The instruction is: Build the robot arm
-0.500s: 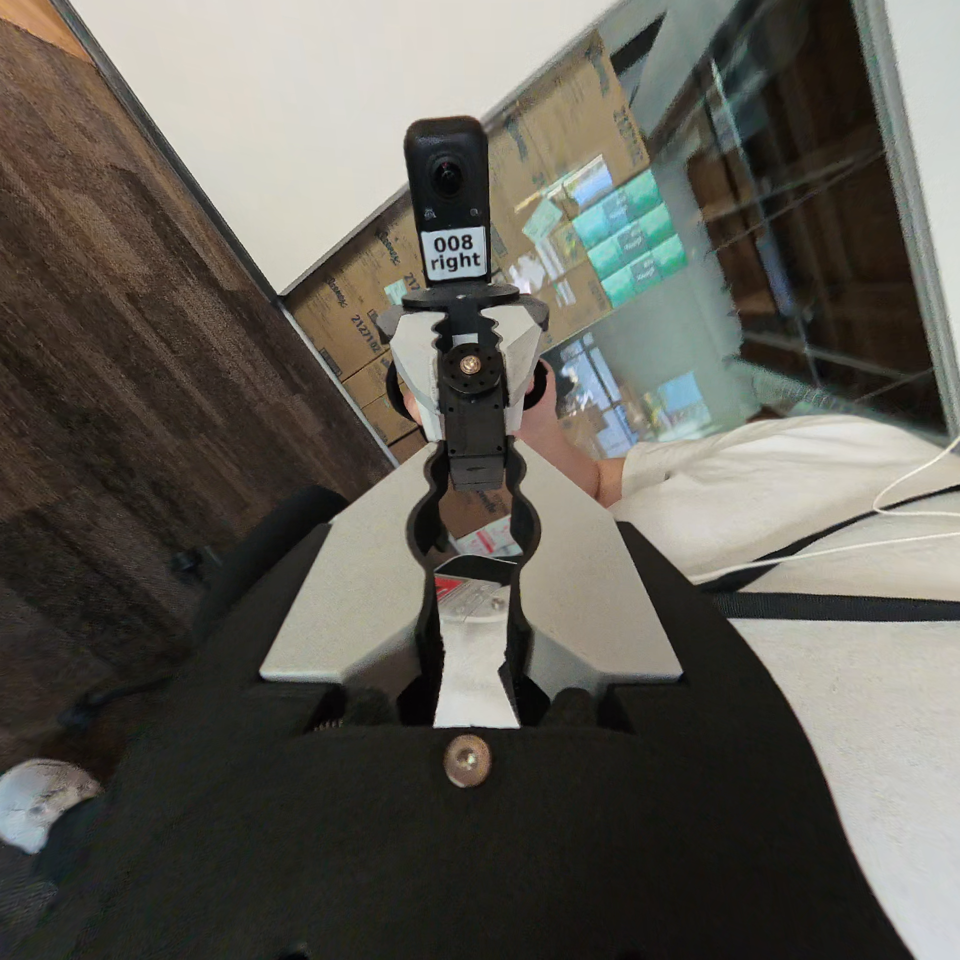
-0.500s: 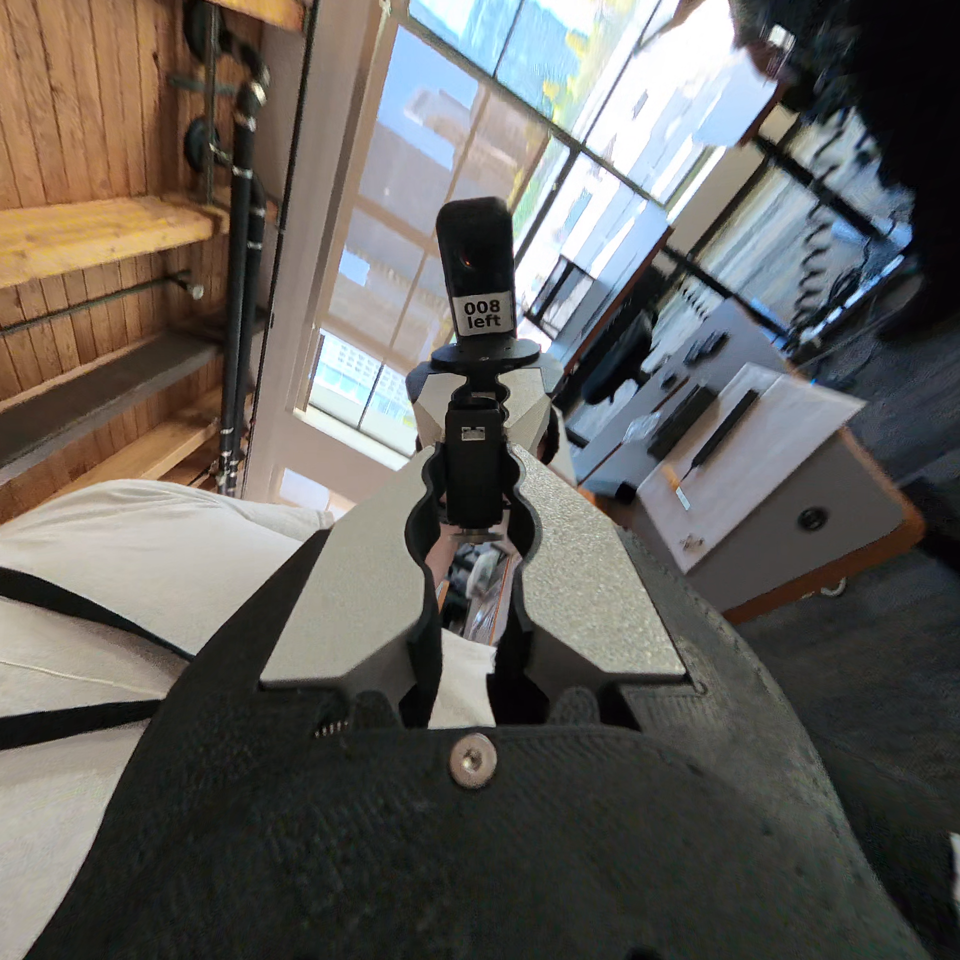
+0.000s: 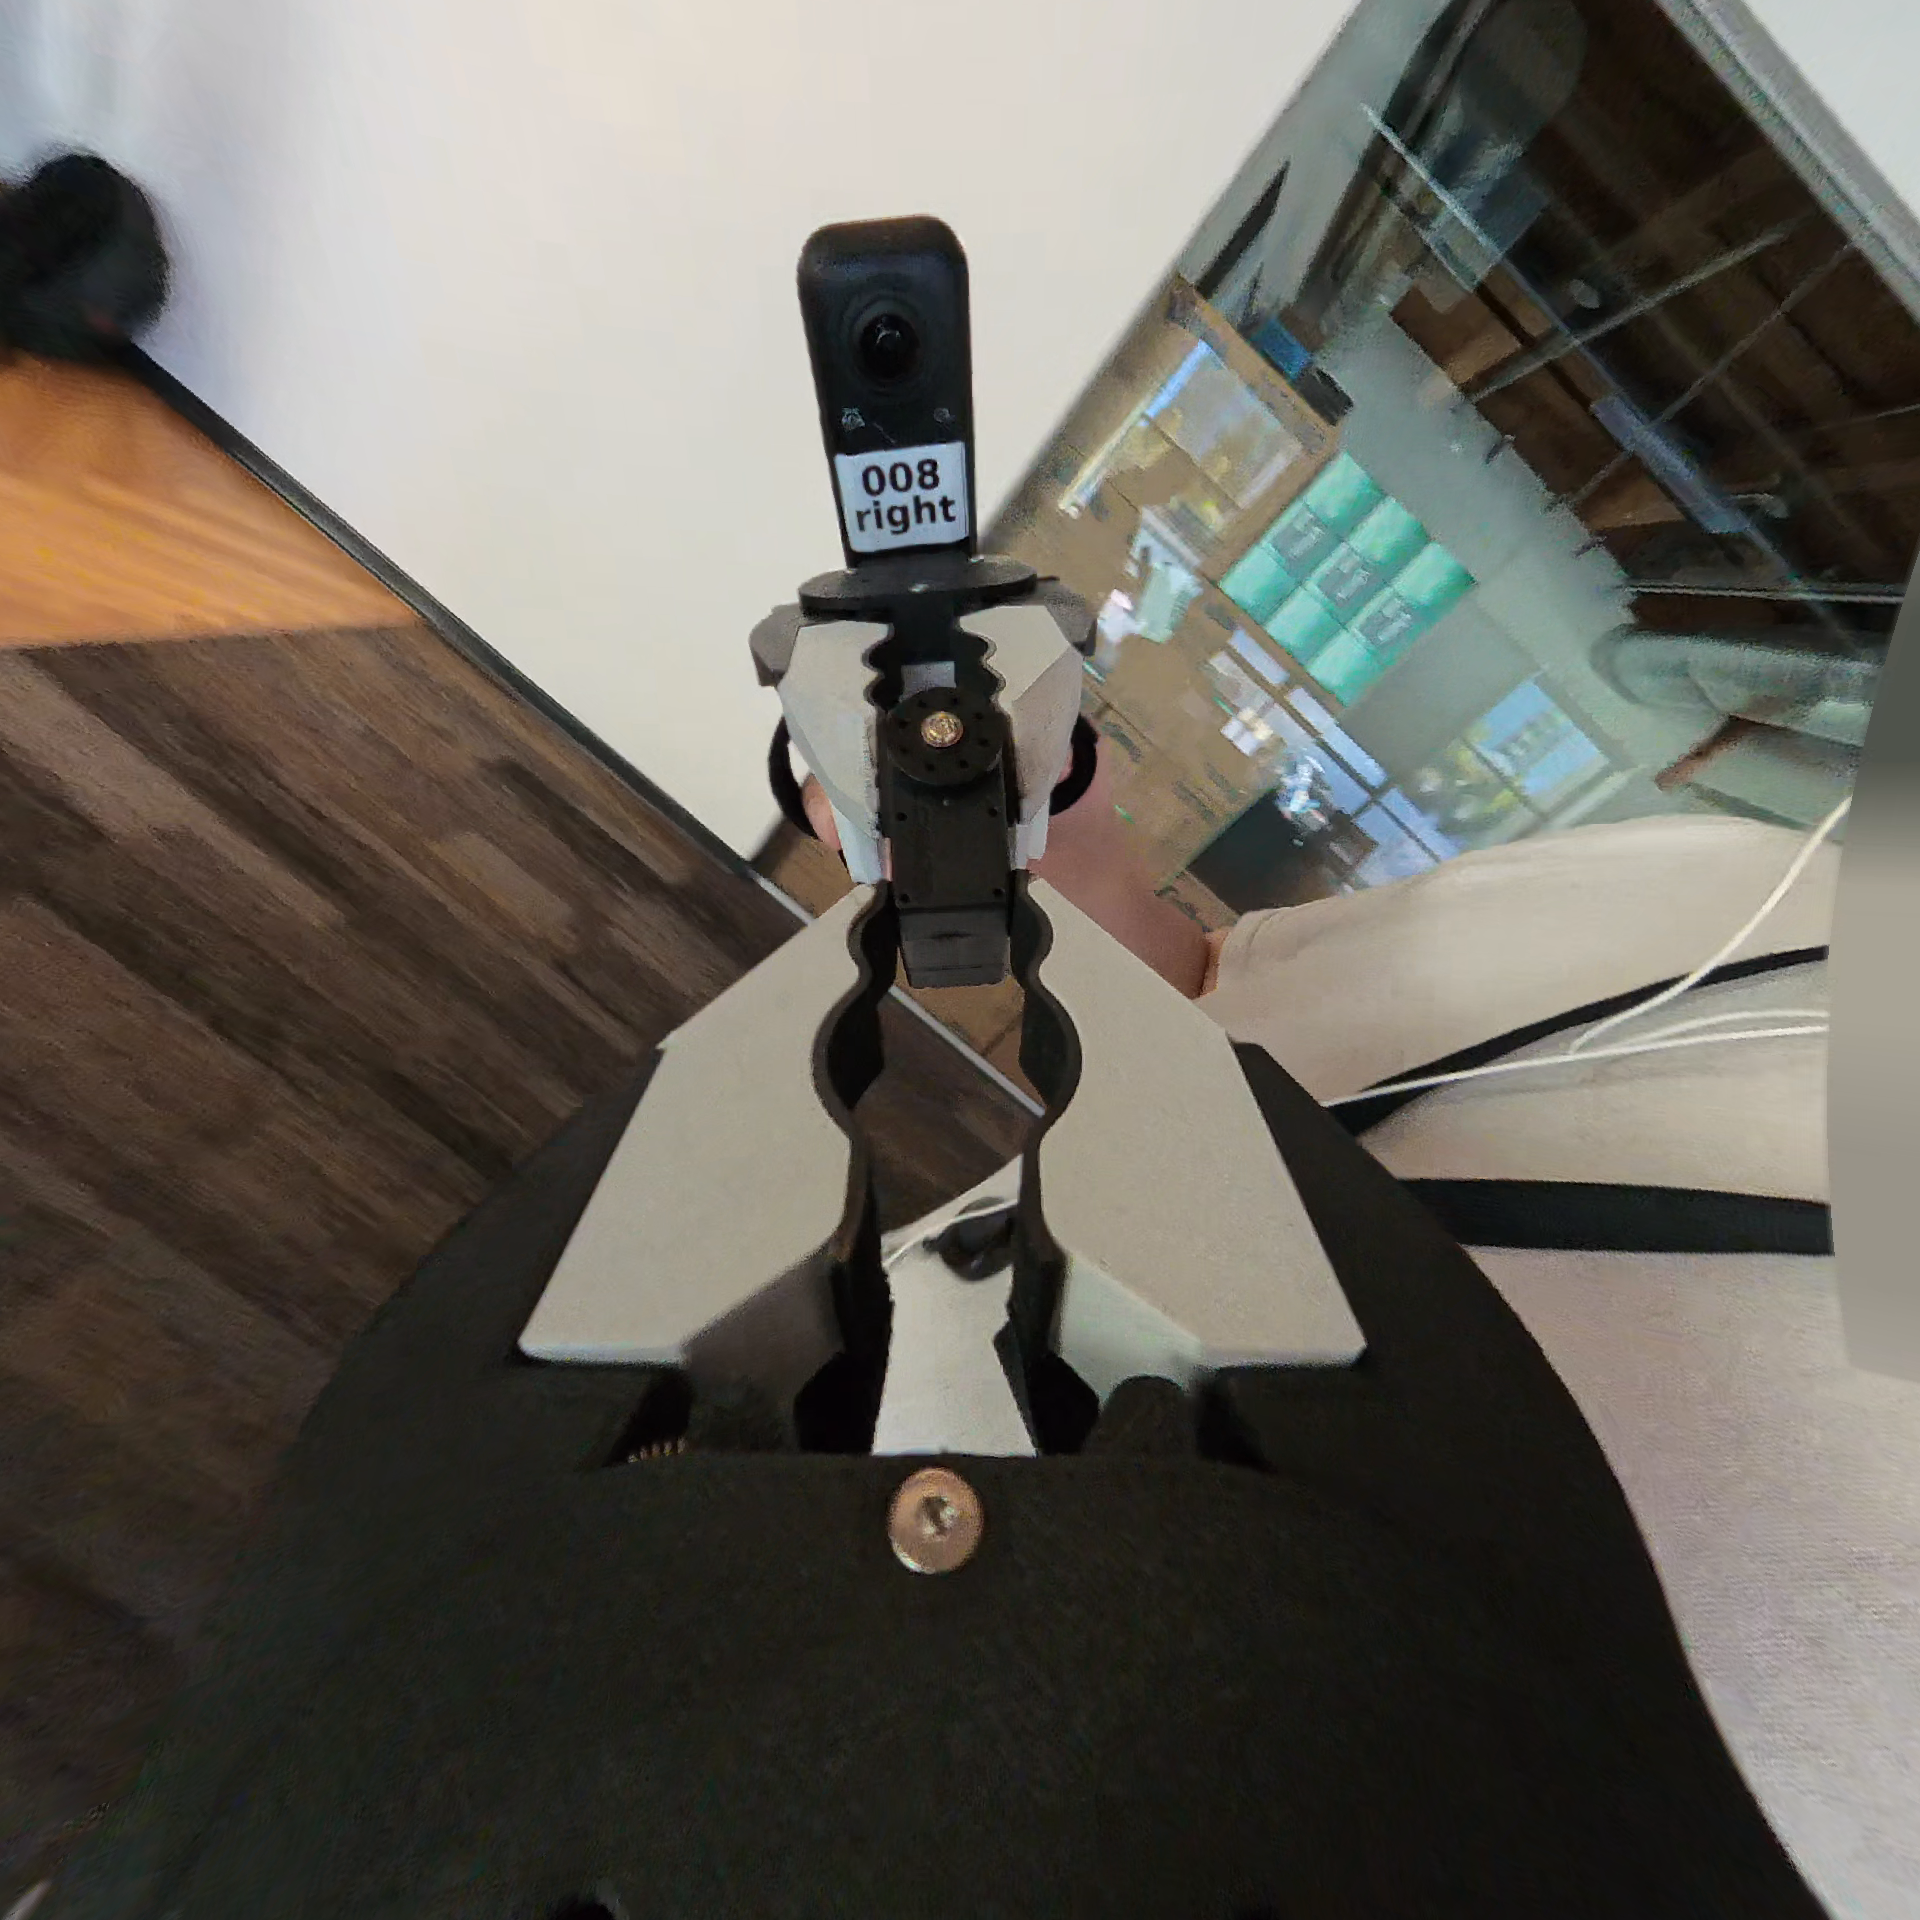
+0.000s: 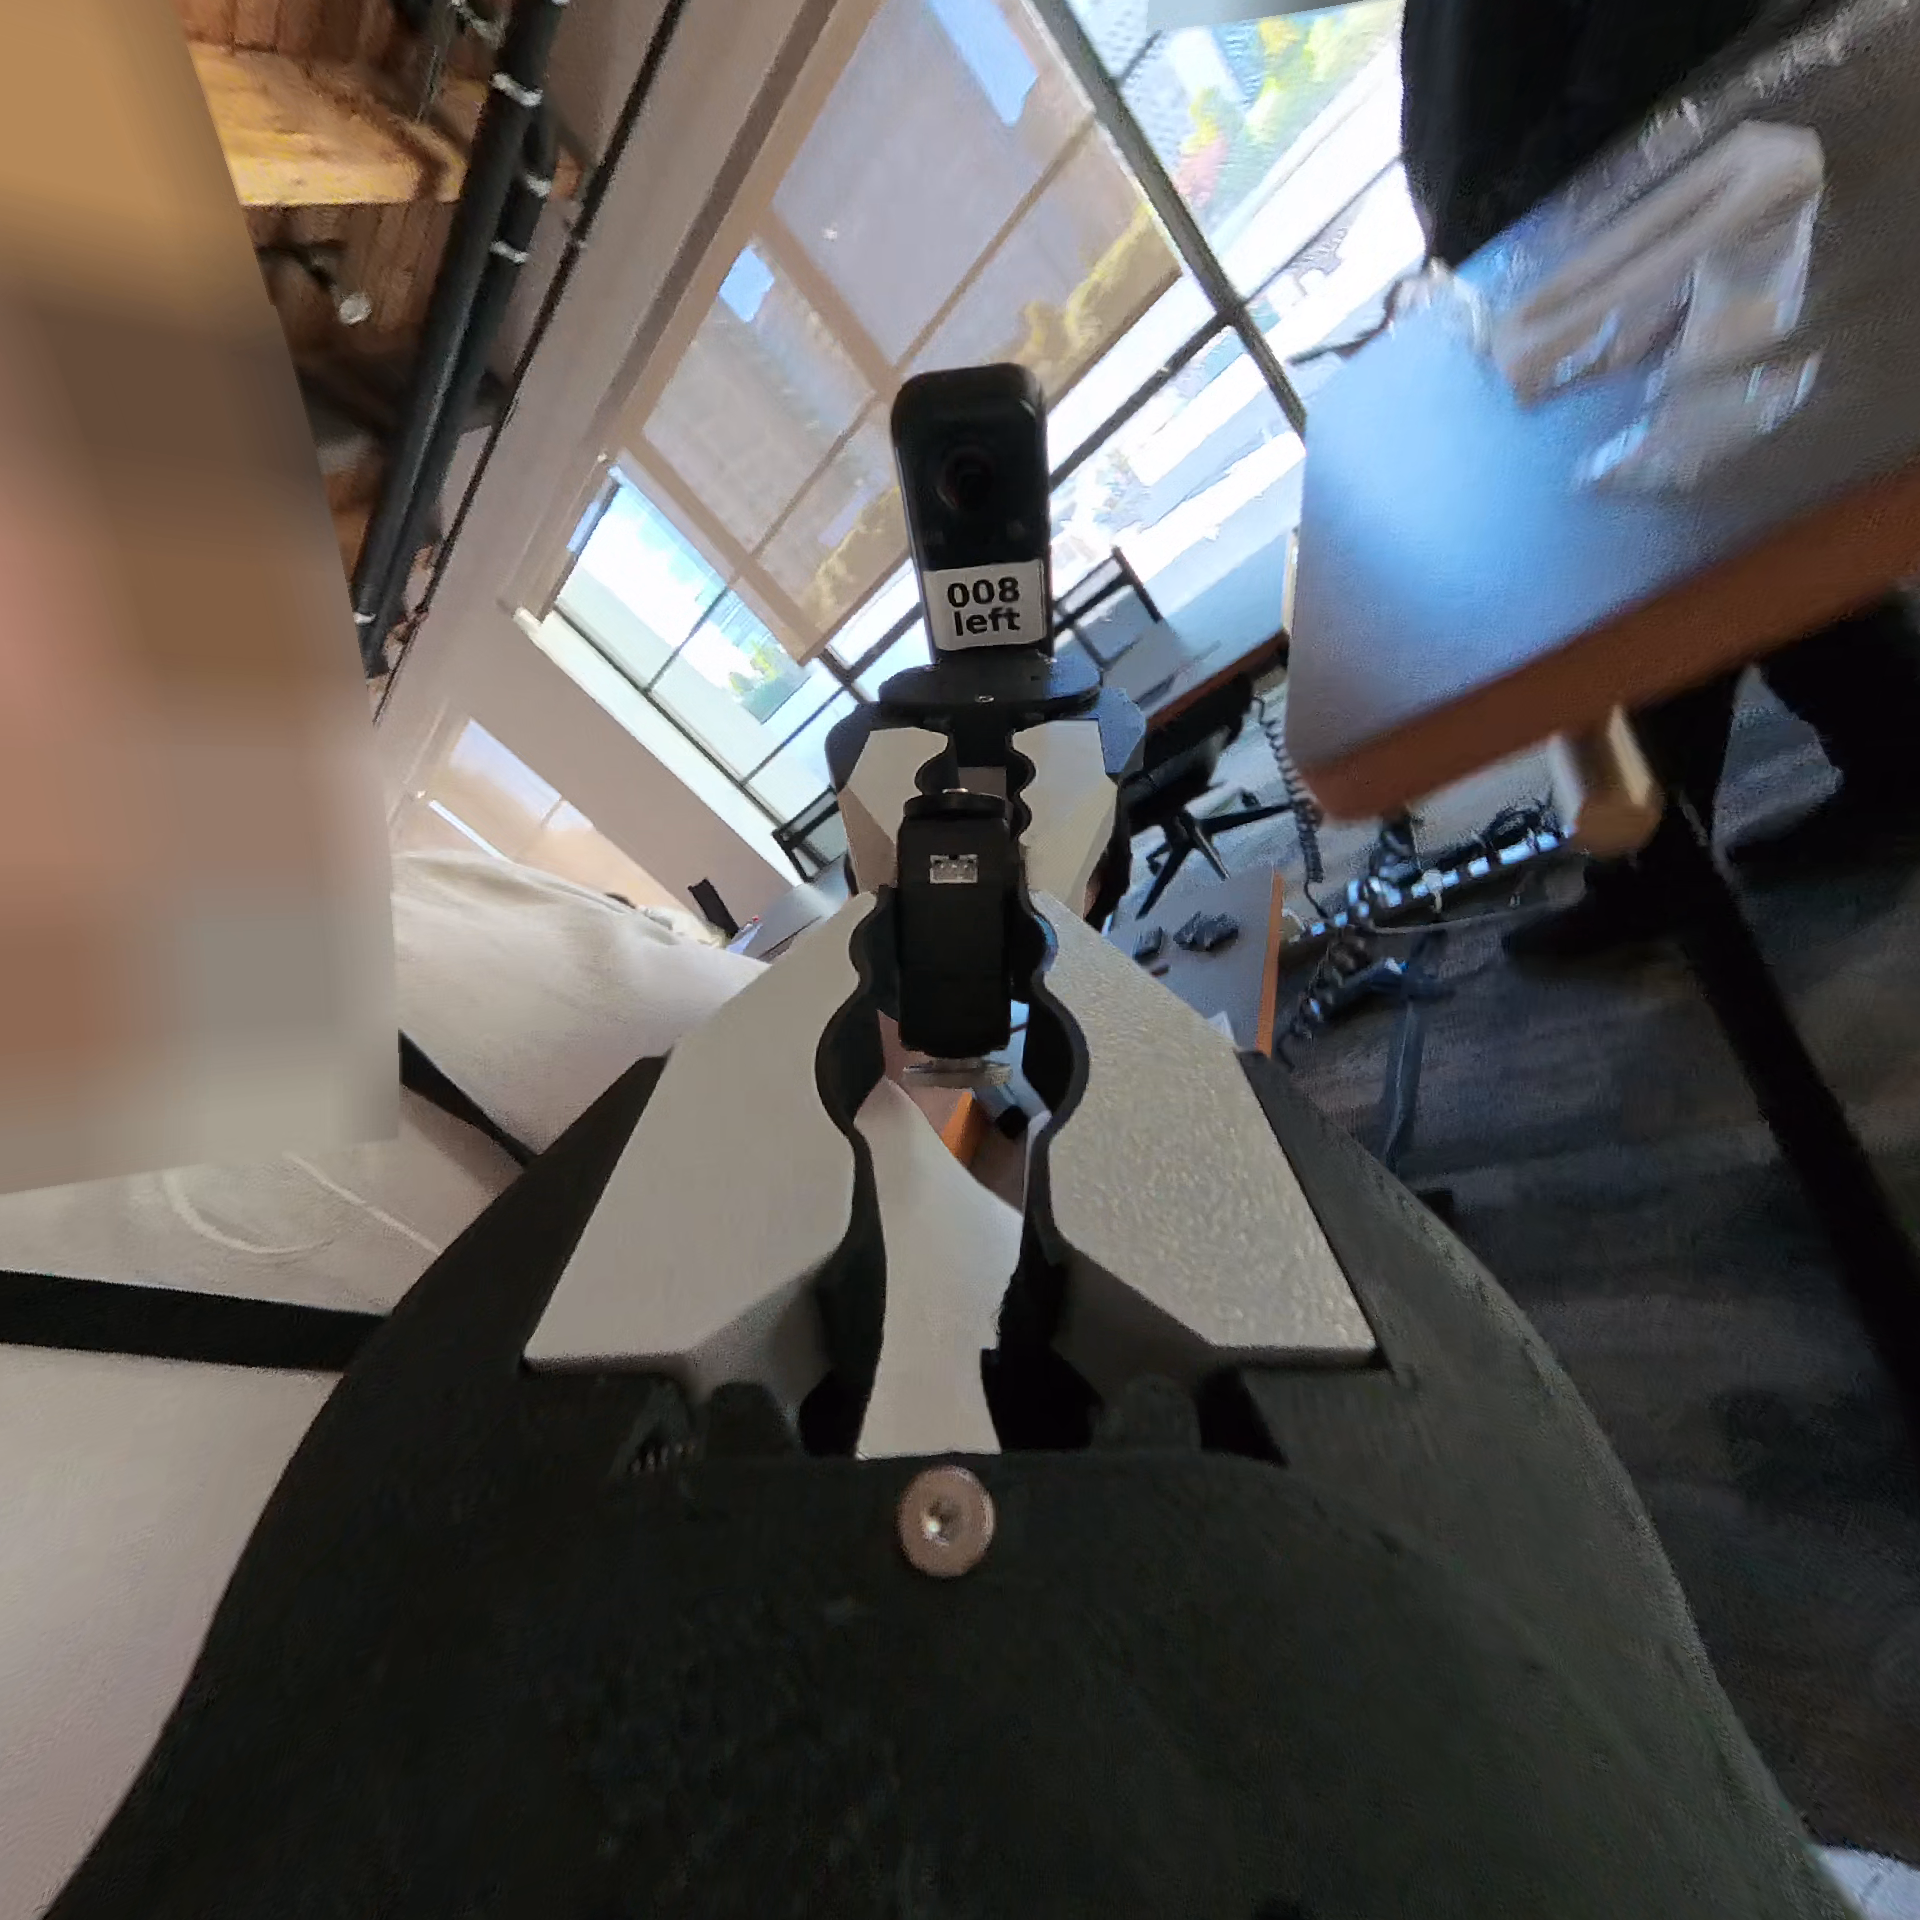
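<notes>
Two claws, one servo motor [image 3: 940,831] between them.
Left gripper [image 3: 945,914] and right gripper [image 4: 951,904] both clamp narrowly on its black case; probably light, rigid, slick. Flat sides suit gripping.

A black servo block [image 3: 951,873] hides where both tongs' tips meet; desk [image 4: 1538,582] motion-blurred.

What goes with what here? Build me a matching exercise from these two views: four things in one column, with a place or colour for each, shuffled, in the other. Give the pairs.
Things:
1. black servo
2. white cable
3. floor planks
4. desk edge

Place or colour:
A. dark brown
B. orange
C. between the fingertips of the left gripper and the right gripper
D. lying across a pale garment

Pairs: 1-C, 2-D, 3-A, 4-B
</notes>
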